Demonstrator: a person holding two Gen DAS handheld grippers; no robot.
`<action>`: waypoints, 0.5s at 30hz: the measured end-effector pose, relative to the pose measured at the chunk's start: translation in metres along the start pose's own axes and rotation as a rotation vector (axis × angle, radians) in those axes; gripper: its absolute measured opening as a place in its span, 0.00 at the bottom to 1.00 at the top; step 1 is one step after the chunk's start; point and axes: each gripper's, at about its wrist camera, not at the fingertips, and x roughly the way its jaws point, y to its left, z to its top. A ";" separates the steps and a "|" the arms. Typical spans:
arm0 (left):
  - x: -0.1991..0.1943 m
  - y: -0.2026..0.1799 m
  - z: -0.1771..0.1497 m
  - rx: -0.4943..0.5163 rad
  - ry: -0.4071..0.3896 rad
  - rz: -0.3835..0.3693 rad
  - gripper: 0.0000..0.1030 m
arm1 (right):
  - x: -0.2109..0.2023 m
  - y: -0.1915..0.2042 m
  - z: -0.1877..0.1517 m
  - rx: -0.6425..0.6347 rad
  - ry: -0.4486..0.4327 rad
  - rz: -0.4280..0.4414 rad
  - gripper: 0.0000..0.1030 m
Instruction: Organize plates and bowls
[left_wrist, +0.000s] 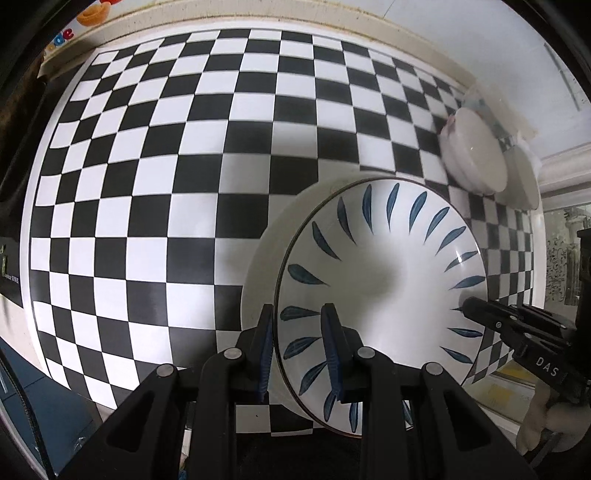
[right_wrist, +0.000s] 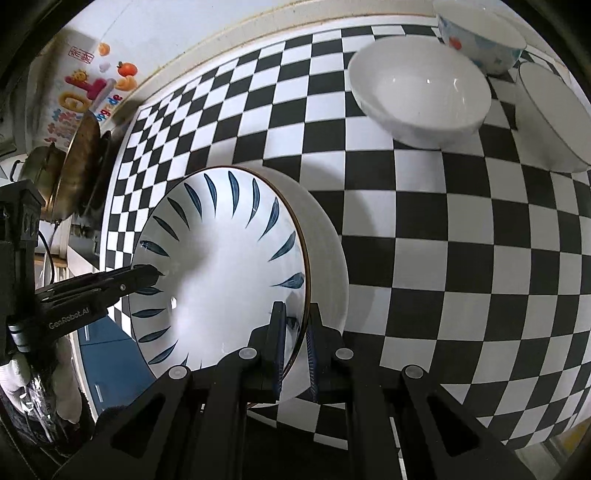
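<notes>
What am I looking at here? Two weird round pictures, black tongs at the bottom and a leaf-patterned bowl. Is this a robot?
No robot: a person holds one hand-held claw in each hand, and each claw carries a wide-angle camera looking along its fingers. One picture comes from the left claw, the other from the right claw. Both are clamped on opposite rims of the same blue-leaf bowl, above a checkered tabletop. Further back sit a plain white bowl, a patterned bowl and a dark-rimmed bowl.

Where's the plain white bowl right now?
Right wrist view, upper right: the plain white bowl sits on the checkered mat, beside the fruit-print bowl.
</notes>
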 end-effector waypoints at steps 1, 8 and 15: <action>0.001 0.000 0.000 -0.001 0.002 0.001 0.22 | 0.002 -0.001 0.000 -0.004 0.004 -0.004 0.12; 0.009 -0.002 0.000 -0.006 0.006 0.029 0.22 | 0.013 -0.003 0.004 -0.012 0.016 -0.010 0.12; 0.017 -0.006 -0.006 -0.037 0.002 0.054 0.22 | 0.024 0.002 0.010 -0.055 0.030 -0.023 0.12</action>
